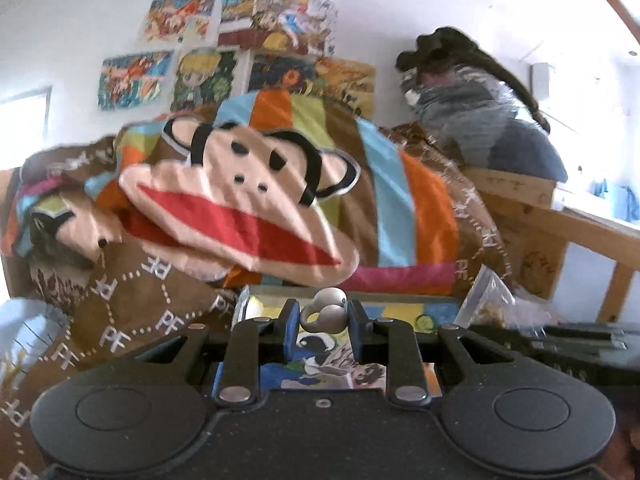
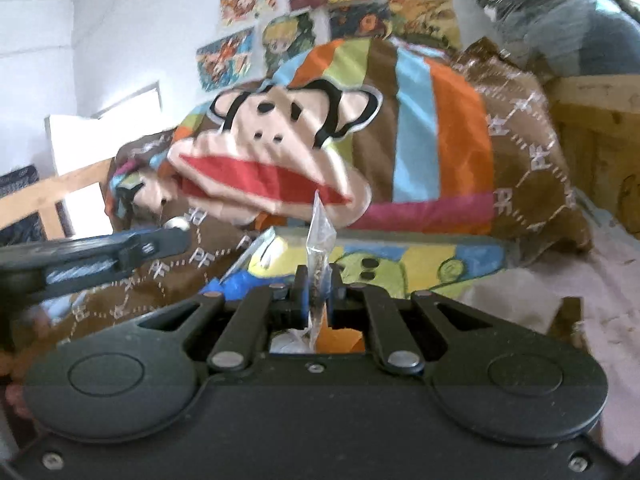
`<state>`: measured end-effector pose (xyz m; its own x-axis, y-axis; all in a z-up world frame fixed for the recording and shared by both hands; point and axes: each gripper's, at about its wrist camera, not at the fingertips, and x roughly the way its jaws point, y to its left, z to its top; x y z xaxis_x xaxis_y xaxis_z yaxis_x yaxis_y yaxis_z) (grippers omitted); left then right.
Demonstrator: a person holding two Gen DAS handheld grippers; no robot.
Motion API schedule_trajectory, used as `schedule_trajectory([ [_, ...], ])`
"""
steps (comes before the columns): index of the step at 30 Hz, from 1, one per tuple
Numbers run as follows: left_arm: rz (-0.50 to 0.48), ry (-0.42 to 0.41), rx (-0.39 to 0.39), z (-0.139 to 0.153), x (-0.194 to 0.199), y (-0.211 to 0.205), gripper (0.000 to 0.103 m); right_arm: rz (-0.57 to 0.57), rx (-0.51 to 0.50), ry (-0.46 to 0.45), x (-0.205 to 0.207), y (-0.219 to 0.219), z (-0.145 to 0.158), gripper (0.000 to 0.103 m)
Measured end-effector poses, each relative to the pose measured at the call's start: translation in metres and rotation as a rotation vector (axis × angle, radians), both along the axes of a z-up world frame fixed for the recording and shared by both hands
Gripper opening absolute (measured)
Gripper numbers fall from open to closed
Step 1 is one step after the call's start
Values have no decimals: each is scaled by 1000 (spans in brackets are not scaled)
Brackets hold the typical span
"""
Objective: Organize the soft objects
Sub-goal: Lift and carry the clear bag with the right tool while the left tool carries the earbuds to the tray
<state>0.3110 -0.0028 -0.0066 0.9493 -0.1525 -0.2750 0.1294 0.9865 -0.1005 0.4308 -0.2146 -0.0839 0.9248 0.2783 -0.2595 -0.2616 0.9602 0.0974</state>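
Bedroom wall with posters (image 1: 192,60), monkey-face duvet (image 1: 240,200) heaped behind, left gripper (image 1: 324,316) clamped on grey earbuds (image 1: 326,308), right gripper (image 2: 318,284) pinching clear bag (image 2: 320,240).

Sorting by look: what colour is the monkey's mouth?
Red mouth on a peach face, clearest in the left wrist view.

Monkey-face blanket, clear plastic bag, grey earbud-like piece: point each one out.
monkey-face blanket (image 1: 240,208), left wrist view, on the red mouth.
clear plastic bag (image 2: 319,240), right wrist view, on the upright part above the fingers.
grey earbud-like piece (image 1: 326,312), left wrist view, on its rounded body.
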Motion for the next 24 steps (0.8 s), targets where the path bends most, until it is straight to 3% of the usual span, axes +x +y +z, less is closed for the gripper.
schedule_trajectory([
  [12, 9, 118, -12, -61, 47, -14, 28, 19, 26, 166, 37, -6, -48, 3],
  [24, 2, 183, 2, -83, 53, -24, 28, 16, 23, 235, 45, -6, -64, 3],
])
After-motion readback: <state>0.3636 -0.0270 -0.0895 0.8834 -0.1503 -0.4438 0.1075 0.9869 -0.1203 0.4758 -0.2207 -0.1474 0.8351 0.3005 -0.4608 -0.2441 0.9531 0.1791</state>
